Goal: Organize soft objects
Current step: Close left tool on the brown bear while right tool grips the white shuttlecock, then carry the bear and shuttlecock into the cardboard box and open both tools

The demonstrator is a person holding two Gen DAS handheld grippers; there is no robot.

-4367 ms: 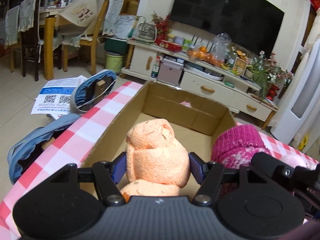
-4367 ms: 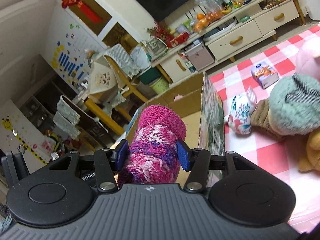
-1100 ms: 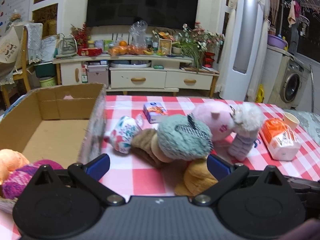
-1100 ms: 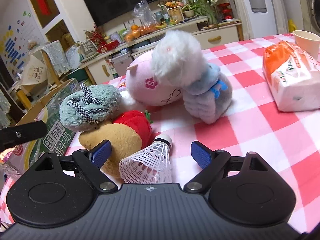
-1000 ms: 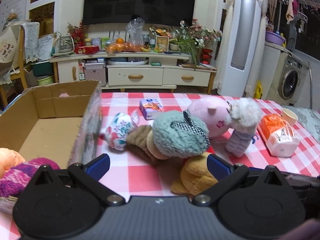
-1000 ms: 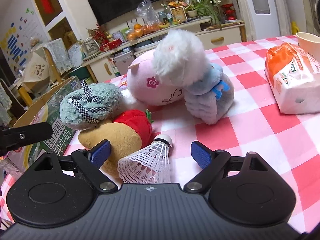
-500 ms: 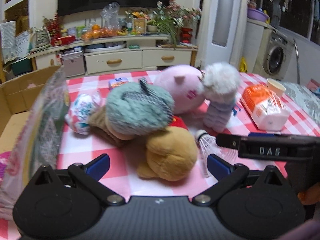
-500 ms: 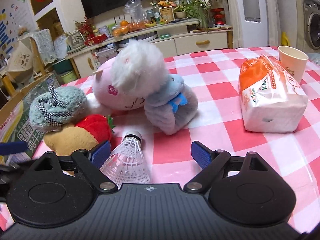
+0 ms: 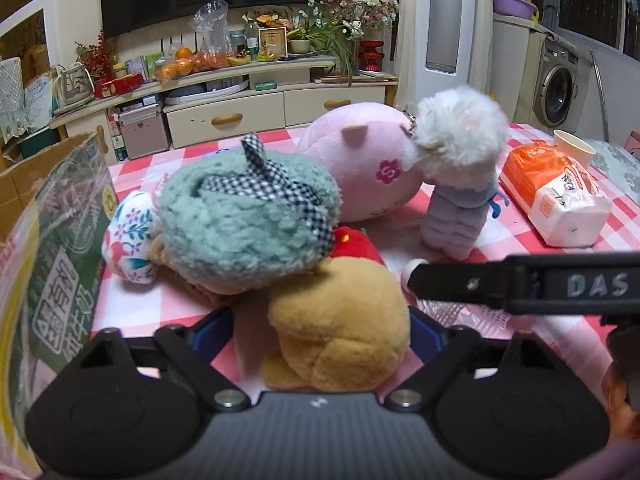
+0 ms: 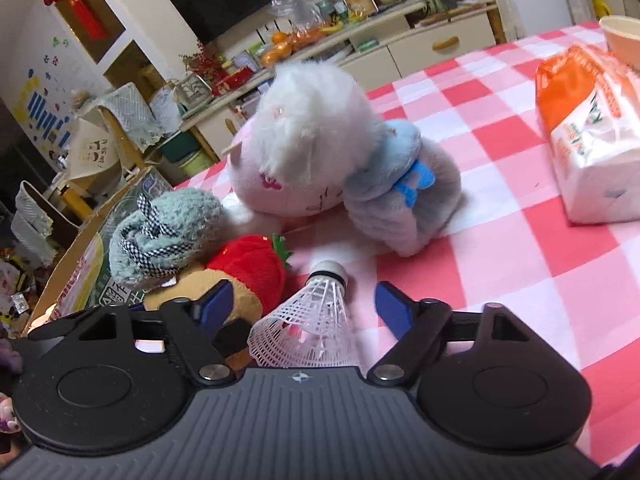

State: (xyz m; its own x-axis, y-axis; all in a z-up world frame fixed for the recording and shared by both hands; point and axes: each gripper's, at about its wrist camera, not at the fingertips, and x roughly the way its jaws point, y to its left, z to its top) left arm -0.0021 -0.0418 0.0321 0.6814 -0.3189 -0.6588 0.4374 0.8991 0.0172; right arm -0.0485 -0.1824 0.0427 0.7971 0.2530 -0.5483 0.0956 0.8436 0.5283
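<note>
A pile of soft toys lies on the red-checked table. My left gripper (image 9: 320, 330) is open, its fingers on either side of a tan plush (image 9: 340, 328) with a red strawberry part (image 9: 356, 242). A teal knit hat (image 9: 244, 220) lies on top of it, with a pink pig plush (image 9: 360, 164) and a white-headed grey plush (image 9: 460, 184) behind. My right gripper (image 10: 304, 304) is open around a white shuttlecock (image 10: 312, 316). The grey plush (image 10: 400, 200) and pink pig (image 10: 280, 196) lie ahead of it, and the tan plush (image 10: 240, 300) touches its left finger.
A cardboard box (image 9: 52, 216) stands at the left with knit items inside. A floral pouch (image 9: 128, 232) lies by it. An orange tissue pack (image 9: 556, 196) and a paper cup (image 9: 574, 150) sit at the right. My right gripper's finger (image 9: 520, 284) crosses the left view.
Both grippers dropped the orange and pink knit rolls into the box and swung right. The left one closed in around the tan plush; the right one moved forward over the shuttlecock.
</note>
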